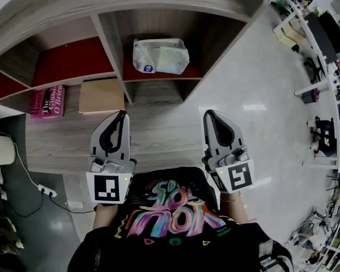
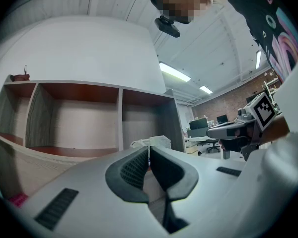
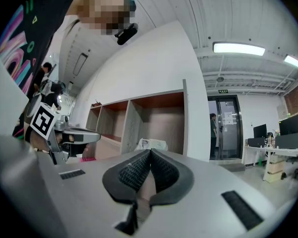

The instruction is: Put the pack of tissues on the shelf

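The pack of tissues (image 1: pixel 160 56), a clear crinkled bag with pale contents, lies in the right-hand compartment of the wooden shelf (image 1: pixel 119 67). It peeks over the jaws in the left gripper view as the pack of tissues (image 2: pixel 156 142) and in the right gripper view as the pack of tissues (image 3: pixel 151 144). My left gripper (image 1: pixel 121 113) and right gripper (image 1: pixel 207 113) hover side by side in front of the shelf, both shut with nothing between the jaws. Each is well short of the pack.
A pink book (image 1: pixel 47 101) and a tan box (image 1: pixel 101 95) lie on the lower wooden ledge to the left. A power strip (image 1: pixel 45 190) and cable run on the floor at left. Desks and chairs (image 1: pixel 320 50) stand to the right.
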